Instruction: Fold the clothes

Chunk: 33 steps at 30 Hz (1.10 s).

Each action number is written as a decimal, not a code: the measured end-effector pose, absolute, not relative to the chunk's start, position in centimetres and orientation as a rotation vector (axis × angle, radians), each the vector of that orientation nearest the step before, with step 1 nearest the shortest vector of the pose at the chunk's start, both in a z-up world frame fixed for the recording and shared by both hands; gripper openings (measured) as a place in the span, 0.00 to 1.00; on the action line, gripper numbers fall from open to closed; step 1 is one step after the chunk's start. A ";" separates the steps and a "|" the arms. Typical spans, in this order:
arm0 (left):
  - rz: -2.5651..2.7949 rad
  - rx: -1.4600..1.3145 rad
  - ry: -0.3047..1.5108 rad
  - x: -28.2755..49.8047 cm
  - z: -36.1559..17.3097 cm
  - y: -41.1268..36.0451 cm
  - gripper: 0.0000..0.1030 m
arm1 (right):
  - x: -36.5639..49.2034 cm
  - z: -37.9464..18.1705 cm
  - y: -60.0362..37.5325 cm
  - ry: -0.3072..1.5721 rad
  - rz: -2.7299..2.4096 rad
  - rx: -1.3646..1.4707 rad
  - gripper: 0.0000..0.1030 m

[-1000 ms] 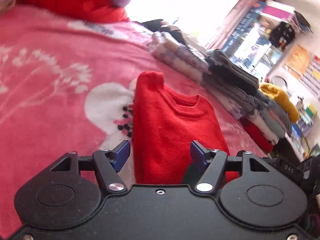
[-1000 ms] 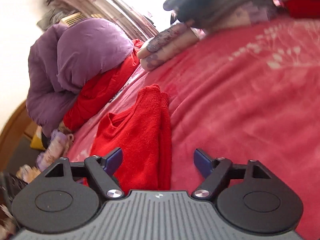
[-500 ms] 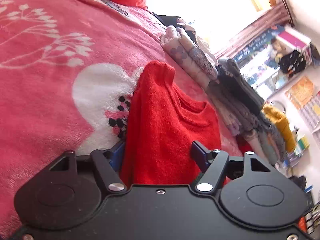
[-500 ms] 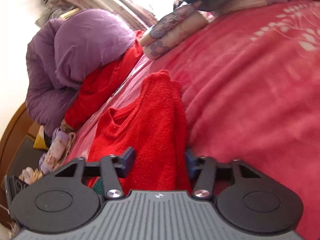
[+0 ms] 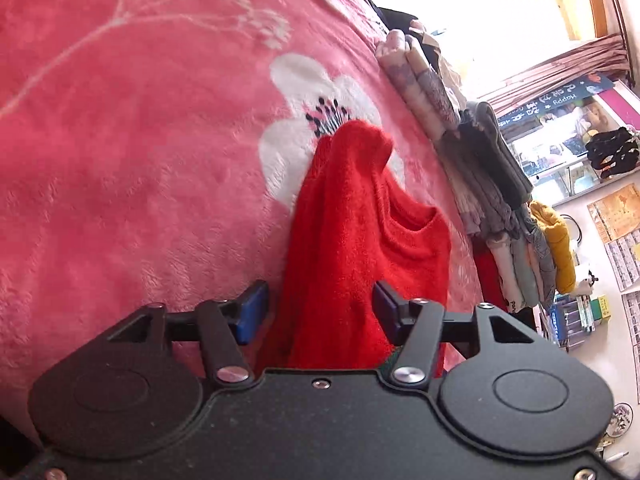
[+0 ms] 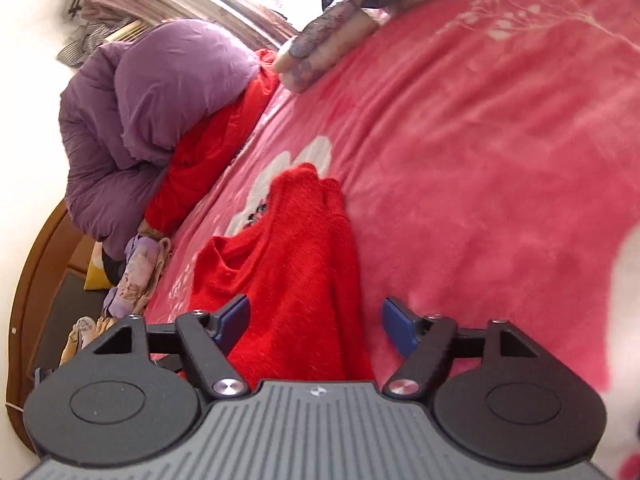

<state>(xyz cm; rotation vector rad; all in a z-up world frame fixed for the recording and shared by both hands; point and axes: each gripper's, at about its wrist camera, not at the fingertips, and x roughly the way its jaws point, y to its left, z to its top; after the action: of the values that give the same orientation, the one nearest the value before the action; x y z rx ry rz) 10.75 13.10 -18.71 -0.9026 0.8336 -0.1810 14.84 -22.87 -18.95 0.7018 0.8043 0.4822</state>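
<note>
Left tongs (image 5: pixel 320 312) open astride red sweater (image 5: pixel 352 248), right tongs (image 6: pixel 316 326) wide open over its edge

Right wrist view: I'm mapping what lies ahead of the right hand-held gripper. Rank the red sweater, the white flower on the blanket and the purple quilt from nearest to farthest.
1. Red sweater: between the open fingers of the right hand-held gripper.
2. White flower: just beyond the sweater's far end, on the blanket.
3. Purple quilt: farthest, upper left, piled at the bed's edge.
</note>
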 end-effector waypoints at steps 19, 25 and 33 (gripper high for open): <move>-0.267 -1.004 0.716 11.1 -18.5 13.3 0.27 | 16.7 -17.7 -17.6 0.819 0.626 0.735 0.29; -0.202 -1.118 0.556 8.6 -14.3 20.1 0.27 | 19.0 -13.0 -10.7 0.788 0.801 0.762 0.29; -0.020 -1.243 0.308 5.4 -10.0 32.1 0.27 | 24.2 -7.3 5.6 0.815 1.082 0.670 0.29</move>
<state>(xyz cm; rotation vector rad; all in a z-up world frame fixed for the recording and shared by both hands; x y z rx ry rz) 5.43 32.09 -10.03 -1.2429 0.3080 -0.0204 24.17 5.56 -7.30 0.6705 0.8150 1.0824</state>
